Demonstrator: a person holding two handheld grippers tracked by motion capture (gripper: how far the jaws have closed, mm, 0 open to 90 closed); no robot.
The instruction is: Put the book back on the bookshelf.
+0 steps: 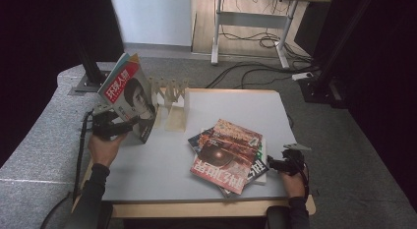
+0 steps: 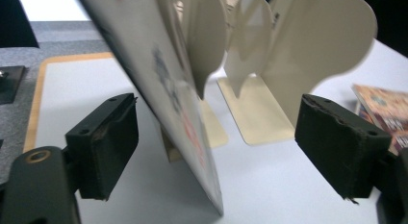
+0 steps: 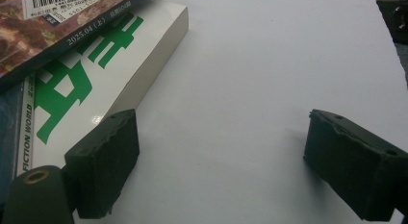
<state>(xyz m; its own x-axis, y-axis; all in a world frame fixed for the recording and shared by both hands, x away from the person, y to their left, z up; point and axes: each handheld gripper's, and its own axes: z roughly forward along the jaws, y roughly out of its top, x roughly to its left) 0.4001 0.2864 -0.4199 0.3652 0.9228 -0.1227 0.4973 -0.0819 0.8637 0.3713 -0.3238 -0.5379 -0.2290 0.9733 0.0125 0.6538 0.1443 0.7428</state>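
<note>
On the tabletop (image 1: 162, 165), a magazine (image 1: 129, 95) stands on its lower edge, leaning against the cream bookends (image 1: 172, 103). The left claw (image 1: 132, 126) gapes wide around that edge, pads clear of it. The right claw (image 1: 269, 163), wide open and empty, sits beside the magazine stack (image 1: 227, 155).

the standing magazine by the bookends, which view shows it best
The high view: the standing magazine shows its whole cover there, leaning at the bookends. The left gripper view catches just its edge between the open jaws. The right gripper view looks at the stacked magazines instead.
</note>
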